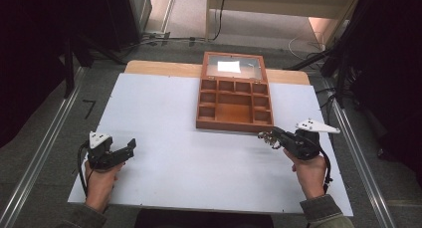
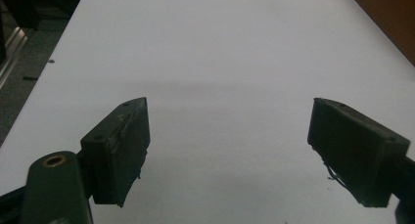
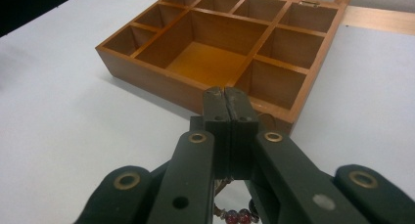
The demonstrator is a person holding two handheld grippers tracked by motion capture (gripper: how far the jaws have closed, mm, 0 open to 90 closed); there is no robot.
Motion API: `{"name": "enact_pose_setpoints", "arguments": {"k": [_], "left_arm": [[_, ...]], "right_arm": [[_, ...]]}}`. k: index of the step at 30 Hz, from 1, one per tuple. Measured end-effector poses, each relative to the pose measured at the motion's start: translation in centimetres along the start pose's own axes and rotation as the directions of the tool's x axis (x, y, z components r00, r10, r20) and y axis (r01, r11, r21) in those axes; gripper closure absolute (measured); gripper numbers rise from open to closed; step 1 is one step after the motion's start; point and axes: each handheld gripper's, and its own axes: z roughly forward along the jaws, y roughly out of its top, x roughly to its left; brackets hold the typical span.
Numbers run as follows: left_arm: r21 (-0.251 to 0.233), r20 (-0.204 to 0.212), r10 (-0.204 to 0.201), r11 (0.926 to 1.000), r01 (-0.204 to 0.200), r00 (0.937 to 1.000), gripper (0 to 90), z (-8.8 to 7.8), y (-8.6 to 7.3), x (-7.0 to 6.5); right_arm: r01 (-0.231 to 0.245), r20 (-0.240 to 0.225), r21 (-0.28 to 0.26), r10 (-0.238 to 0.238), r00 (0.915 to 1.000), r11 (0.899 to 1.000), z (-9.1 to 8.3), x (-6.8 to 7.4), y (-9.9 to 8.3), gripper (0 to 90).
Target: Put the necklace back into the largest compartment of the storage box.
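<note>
Right gripper point(image 1: 271, 137): jaws pressed together, pinching one beaded bracelet point(image 1: 267, 138) that dangles just off the near right corner of the wooden box point(image 1: 234, 113). One box, lid open, nine compartments, all bare. Left gripper point(image 1: 130, 148): jaws spread, nothing between, well apart on the white table point(image 1: 164, 113). Wide open surface left of the box.

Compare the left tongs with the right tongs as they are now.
The left tongs stand wide open with nothing between them; the right tongs are shut on a beaded bracelet that dangles beneath them. The left tongs are over bare white table; the right tongs are near the wooden compartment box, at its front right corner. Both are black and hand-held.
</note>
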Motion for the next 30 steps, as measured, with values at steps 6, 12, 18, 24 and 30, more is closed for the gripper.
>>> {"name": "enact_pose_setpoints", "arguments": {"k": [6, 12, 18, 24, 30], "left_arm": [[-0.002, 0.001, -0.001, 1.0, 0.001, 1.0, 15.9, 0.0, 0.0, 0.0], [-0.004, 0.001, -0.002, 1.0, 0.002, 1.0, 15.9, 0.0, 0.0, 0.0], [-0.003, 0.002, -0.002, 1.0, 0.002, 1.0, 15.9, -0.1, 0.0, 0.0], [-0.003, 0.003, -0.002, 1.0, 0.002, 1.0, 15.9, -0.1, 0.0, 0.0], [-0.003, 0.004, 0.002, 1.0, -0.002, 1.0, 15.9, -0.1, 0.0, 0.1]], "right_arm": [[0.003, -0.004, -0.006, -0.003, 1.0, 1.0, 0.4, 0.2, 0.6, 86.5], [0.01, -0.009, -0.006, -0.01, 0.9999, 1.0, 0.9, 0.5, 1.1, 86.5], [0.011, -0.014, -0.005, -0.011, 0.9998, 1.0, 1.5, 0.7, 1.6, 86.5], [0.014, -0.02, -0.008, -0.015, 0.9997, 1.0, 2.1, 1.0, 2.1, 86.5], [0.013, -0.024, -0.004, -0.013, 0.9996, 1.0, 2.8, 1.1, 2.4, 86.5]]}}
